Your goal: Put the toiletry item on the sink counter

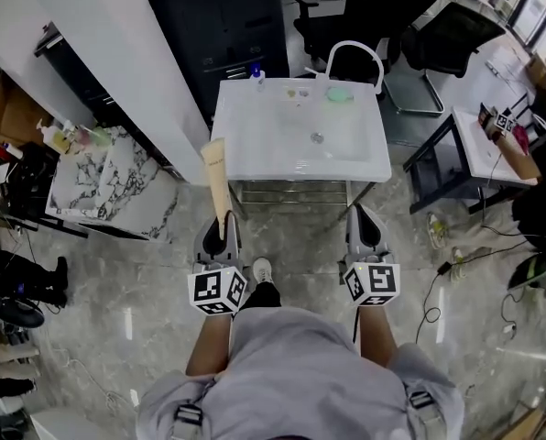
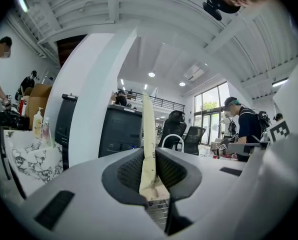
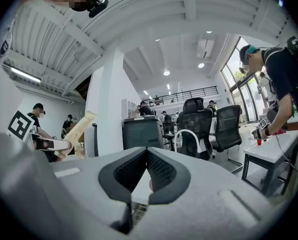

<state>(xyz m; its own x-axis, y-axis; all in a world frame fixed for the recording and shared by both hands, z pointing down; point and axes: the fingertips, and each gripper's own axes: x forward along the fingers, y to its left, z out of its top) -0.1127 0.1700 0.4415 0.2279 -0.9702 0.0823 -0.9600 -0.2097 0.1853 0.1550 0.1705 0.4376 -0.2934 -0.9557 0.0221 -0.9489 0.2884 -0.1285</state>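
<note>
The fingers [image 2: 131,171] of the left gripper [image 2: 151,170] pinch the lower end of a long, flat beige tube [image 2: 148,134], which stands up between the pads and leans slightly. Seen from the head view, this toiletry tube [image 1: 217,177] points forward from the left gripper [image 1: 222,232], and its far end reaches about level with the near left corner of the white sink worktop [image 1: 245,108] without resting on it. The fingers [image 3: 164,171] of the right gripper [image 3: 146,166] are pressed together at the tips with nothing between them, and it hangs level with the other, near the sink's front edge. Along the back of the sink sit a small blue-capped bottle [image 1: 257,74] and a green soap-like piece [image 1: 339,93] beside the arched white faucet [image 1: 354,53]. Judging by this, the pick-up is done and the carry nearly so. What remains is to bring the tube over the worktop, lay it down and let go.
</note>
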